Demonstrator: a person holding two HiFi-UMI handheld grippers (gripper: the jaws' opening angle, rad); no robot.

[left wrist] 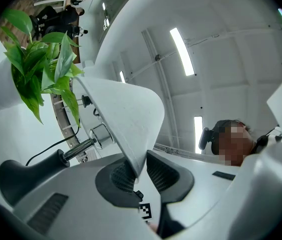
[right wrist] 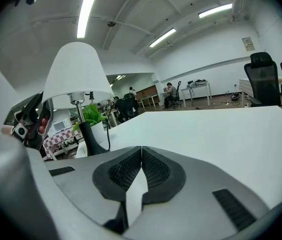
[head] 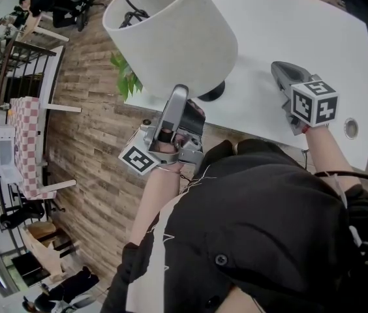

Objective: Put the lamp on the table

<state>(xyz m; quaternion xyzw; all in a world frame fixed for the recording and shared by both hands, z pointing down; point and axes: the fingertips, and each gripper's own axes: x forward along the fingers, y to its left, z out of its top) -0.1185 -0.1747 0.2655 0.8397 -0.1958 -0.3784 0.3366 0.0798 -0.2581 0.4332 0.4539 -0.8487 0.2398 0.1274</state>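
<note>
The lamp has a wide white shade (head: 171,38) and a black base (head: 211,93) that stands on the white table (head: 288,25) close to its near-left edge. My left gripper (head: 181,91) reaches up from below the table edge, and the shade's lower rim (left wrist: 126,114) sits between its pads, which are closed on it (left wrist: 138,171). My right gripper (head: 279,68) rests over the table to the right of the lamp, shut with nothing in it (right wrist: 141,156). The right gripper view shows the whole lamp (right wrist: 76,74) upright, its black foot (right wrist: 88,139) on the table, and the left gripper (right wrist: 31,119) at the shade's rim.
A green potted plant (head: 125,77) stands just beyond the table edge, beside the lamp (left wrist: 41,69). The lamp's black cord (right wrist: 108,134) trails off the base. Office chairs (right wrist: 263,76) and desks stand far behind. A chequered cloth (head: 27,142) lies on furniture to the left on the wood floor.
</note>
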